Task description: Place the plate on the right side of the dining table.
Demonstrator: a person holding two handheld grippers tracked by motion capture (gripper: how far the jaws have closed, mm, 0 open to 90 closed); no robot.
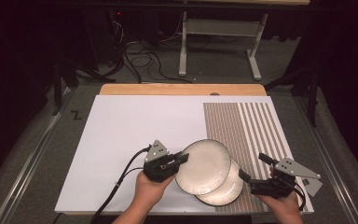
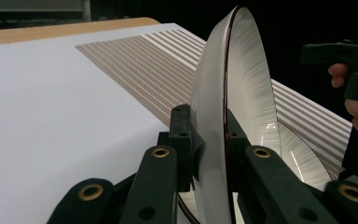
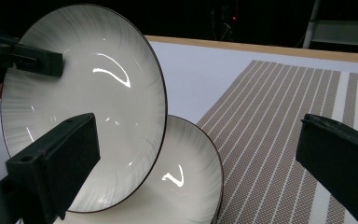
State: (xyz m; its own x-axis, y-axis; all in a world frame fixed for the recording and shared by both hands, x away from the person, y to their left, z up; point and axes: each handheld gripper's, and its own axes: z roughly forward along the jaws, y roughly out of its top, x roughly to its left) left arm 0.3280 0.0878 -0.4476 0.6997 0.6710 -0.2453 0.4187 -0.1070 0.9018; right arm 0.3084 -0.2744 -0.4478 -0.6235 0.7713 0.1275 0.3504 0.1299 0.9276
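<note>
A cream plate with a dark rim is tilted up on its left side, and my left gripper is shut on its left rim. In the left gripper view the jaws pinch the plate's edge from both sides. A second, matching plate lies flat beneath it, partly covered, on the striped placemat. My right gripper stands open just right of both plates, apart from them. In the right gripper view its jaws stand wide, with the raised plate and the flat plate ahead of them.
A white board covers the table, with the brown striped placemat along its right part. A wooden table edge runs along the back. Beyond it are a grey floor, cables and a white stand.
</note>
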